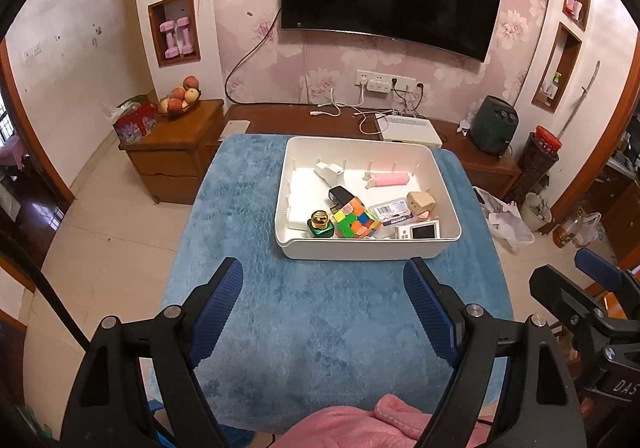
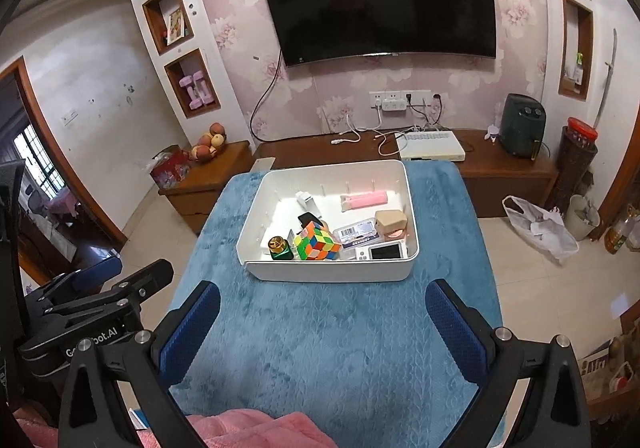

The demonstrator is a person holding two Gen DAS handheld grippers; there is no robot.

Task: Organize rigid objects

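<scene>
A white bin (image 1: 360, 248) (image 2: 332, 272) stands on the blue cloth-covered table (image 1: 320, 312) (image 2: 328, 340). Inside lie a colourful puzzle cube (image 1: 355, 223) (image 2: 316, 241), a green bottle with a gold cap (image 1: 320, 224) (image 2: 279, 247), a small white camera (image 1: 418, 230) (image 2: 382, 250), a pink case (image 1: 390, 179) (image 2: 366, 199), a tan block (image 1: 421, 202) (image 2: 391, 221), a black charger (image 1: 339, 195) and a clear labelled box (image 1: 391, 213). My left gripper (image 1: 323, 282) hangs open above the cloth, short of the bin. My right gripper (image 2: 323, 302) is likewise open and holds nothing.
A wooden TV bench (image 2: 320, 152) with a white box (image 2: 432, 146) and cables runs behind the table. A side cabinet (image 1: 176, 144) carries a fruit bowl (image 1: 180, 96). A white bag (image 2: 540, 228) lies on the floor at right. Pink fabric (image 1: 360, 424) sits at the near edge.
</scene>
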